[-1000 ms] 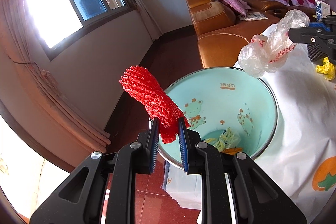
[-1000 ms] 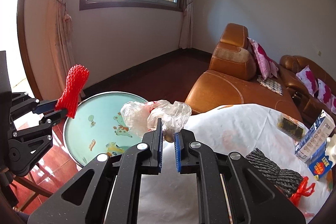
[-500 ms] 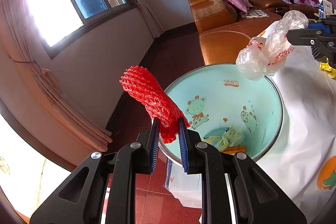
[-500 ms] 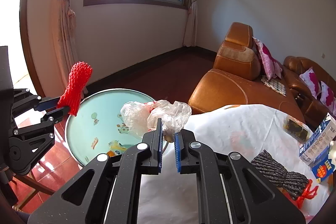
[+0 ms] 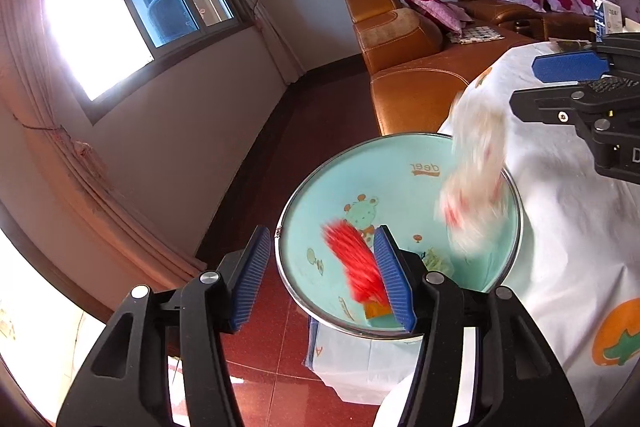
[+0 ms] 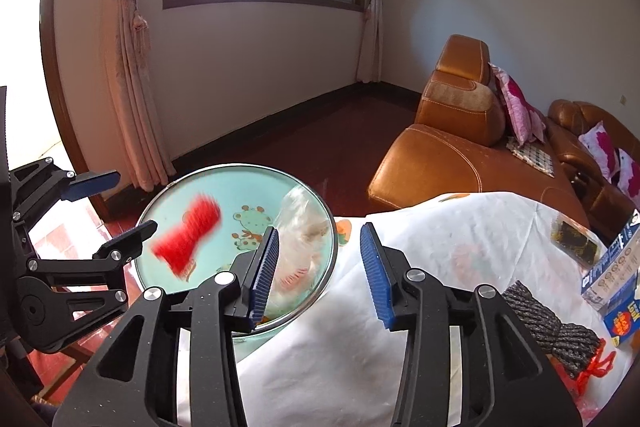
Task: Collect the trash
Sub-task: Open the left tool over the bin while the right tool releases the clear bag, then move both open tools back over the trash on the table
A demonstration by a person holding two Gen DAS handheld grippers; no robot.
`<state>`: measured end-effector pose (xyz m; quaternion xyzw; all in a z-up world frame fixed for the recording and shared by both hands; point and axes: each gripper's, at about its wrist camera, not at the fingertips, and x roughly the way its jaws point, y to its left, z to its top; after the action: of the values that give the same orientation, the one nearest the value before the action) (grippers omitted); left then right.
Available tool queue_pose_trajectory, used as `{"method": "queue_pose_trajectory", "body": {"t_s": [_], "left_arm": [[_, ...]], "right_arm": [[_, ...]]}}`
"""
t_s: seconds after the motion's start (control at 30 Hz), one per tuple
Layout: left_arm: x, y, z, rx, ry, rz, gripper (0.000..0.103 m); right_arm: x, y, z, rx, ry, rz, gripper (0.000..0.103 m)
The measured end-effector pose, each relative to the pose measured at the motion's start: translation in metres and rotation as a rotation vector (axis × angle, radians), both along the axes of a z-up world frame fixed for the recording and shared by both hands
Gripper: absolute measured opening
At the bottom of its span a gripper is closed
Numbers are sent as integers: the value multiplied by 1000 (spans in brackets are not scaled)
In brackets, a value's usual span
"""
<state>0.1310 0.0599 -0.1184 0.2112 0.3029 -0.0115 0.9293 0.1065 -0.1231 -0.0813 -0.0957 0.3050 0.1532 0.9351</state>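
Beside white-clothed table (image 6: pixel 400 307), bin (image 6: pixel 240 187) receives blurred red net (image 6: pixel 188 239), plastic bag (image 6: pixel 300 239).

Bright daylight, blown-out window (image 5: pixel 92 27) glare, fisheye-curved dark edges, motion-blurred red net (image 5: pixel 358 267) and plastic bag (image 5: pixel 474 187)

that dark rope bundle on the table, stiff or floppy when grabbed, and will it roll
The dark rope bundle is probably soft and squashy: it is coiled cord, lying slumped on the tablecloth. It looks light for its bulk. Rolling seems unlikely, as its long, lumpy shape lies flat, though loose coils and the red string might snag.
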Motion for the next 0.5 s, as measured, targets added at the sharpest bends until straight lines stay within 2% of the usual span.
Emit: {"method": "queue_pose_trajectory", "body": {"t_s": [0.27,0.5], "left_arm": [[-7,-3,5,-52,11,-1,60],[-33,-47,2,-106,53,-121,63]], "right_arm": [[-28,-23,17,3,-14,-59,49],[-90,-104,33,9,-37,-226,55]]}}
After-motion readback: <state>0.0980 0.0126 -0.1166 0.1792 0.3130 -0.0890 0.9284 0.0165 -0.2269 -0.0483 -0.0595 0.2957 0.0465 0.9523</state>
